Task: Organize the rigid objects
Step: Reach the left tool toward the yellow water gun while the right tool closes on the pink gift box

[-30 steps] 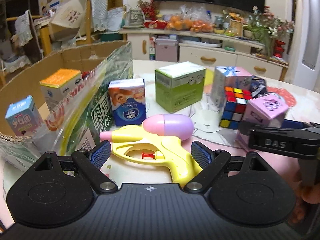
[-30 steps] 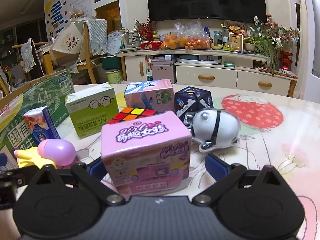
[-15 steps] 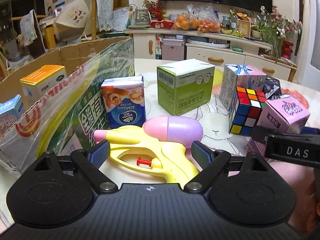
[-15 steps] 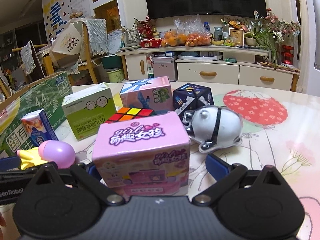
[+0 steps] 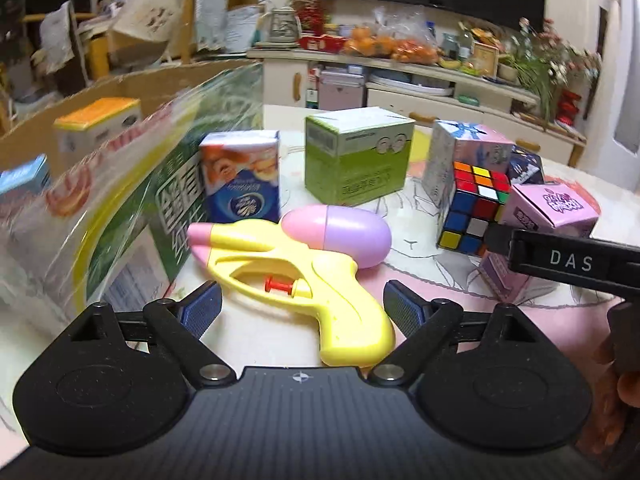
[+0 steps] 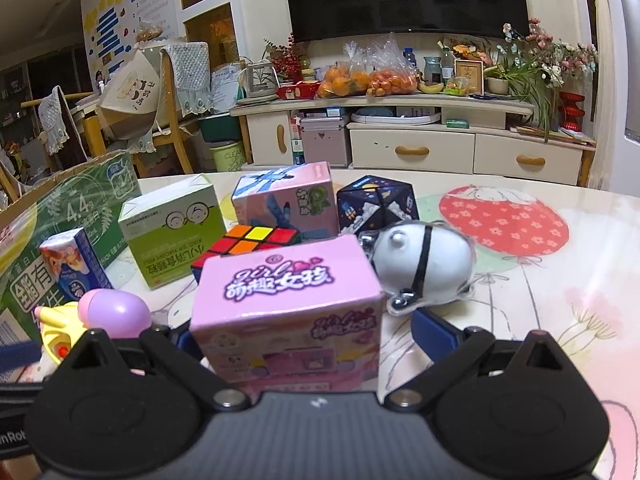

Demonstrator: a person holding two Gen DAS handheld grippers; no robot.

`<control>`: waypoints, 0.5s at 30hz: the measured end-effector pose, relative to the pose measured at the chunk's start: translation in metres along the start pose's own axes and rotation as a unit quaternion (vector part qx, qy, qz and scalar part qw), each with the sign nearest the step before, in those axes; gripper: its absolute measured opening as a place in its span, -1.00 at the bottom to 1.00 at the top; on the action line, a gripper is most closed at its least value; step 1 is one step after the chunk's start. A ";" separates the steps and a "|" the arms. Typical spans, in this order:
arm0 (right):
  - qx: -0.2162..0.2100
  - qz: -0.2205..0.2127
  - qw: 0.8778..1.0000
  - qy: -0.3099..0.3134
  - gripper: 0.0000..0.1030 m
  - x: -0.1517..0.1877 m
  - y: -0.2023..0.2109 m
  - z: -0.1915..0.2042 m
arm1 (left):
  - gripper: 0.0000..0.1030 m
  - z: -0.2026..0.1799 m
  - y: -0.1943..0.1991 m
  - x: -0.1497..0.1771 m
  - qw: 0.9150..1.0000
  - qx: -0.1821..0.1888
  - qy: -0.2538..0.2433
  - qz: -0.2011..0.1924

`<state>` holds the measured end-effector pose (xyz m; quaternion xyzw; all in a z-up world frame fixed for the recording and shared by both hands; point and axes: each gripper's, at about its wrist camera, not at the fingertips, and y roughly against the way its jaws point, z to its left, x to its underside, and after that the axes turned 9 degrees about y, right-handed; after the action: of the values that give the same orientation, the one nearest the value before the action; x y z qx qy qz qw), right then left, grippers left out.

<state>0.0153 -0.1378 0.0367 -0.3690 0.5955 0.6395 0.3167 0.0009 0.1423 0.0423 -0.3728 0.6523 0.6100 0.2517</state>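
A yellow water pistol (image 5: 296, 280) with a pink-purple tank lies on the table. My left gripper (image 5: 302, 308) is open, its fingers either side of the pistol's grip without touching. My right gripper (image 6: 308, 332) is open around a pink box (image 6: 286, 308), which stands between its fingers; the box also shows in the left wrist view (image 5: 554, 210). A Rubik's cube (image 5: 474, 208), a green box (image 5: 356, 160), a small blue carton (image 5: 240, 180), a pink-blue gift box (image 6: 286, 204), a dark cube (image 6: 378, 204) and a white round toy (image 6: 424, 268) stand around.
An open cardboard box (image 5: 120, 152) with a plastic-wrapped side stands on the left, holding an orange-topped carton (image 5: 98, 124) and a blue carton (image 5: 22, 176). The right gripper's black body (image 5: 572, 262) reaches in at the right of the left wrist view. A cabinet (image 6: 400, 136) stands behind the table.
My left gripper has moved closer over the water pistol, which now lies further between the fingers. My right gripper has edged forward around the pink box.
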 end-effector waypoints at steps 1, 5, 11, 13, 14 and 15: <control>-0.001 0.000 1.000 0.001 0.94 0.000 0.000 0.001 | 1.00 0.001 0.000 0.000 1.000 -0.001 0.001 0.000; -0.001 0.002 1.000 -0.001 0.94 0.000 -0.002 0.000 | 1.00 0.002 -0.005 -0.006 1.000 -0.013 0.015 0.002; -0.004 0.003 1.000 -0.002 0.94 0.001 -0.003 0.001 | 1.00 0.010 -0.022 -0.015 0.998 0.013 0.050 0.033; -0.005 0.003 1.000 -0.003 0.94 0.001 -0.003 0.001 | 1.00 0.009 -0.025 -0.017 0.998 0.013 0.044 0.033; -0.005 0.003 1.000 -0.003 0.94 0.000 -0.003 0.001 | 1.00 0.008 -0.026 -0.017 0.999 0.013 0.040 0.035; -0.006 0.004 1.000 -0.004 0.94 0.000 -0.003 0.001 | 1.00 0.007 -0.027 -0.018 0.999 0.014 0.034 0.035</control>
<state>0.0178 -0.1368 0.0348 -0.3662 0.5917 0.6457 0.3143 0.0322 0.1528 0.0385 -0.3666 0.6816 0.5965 0.2126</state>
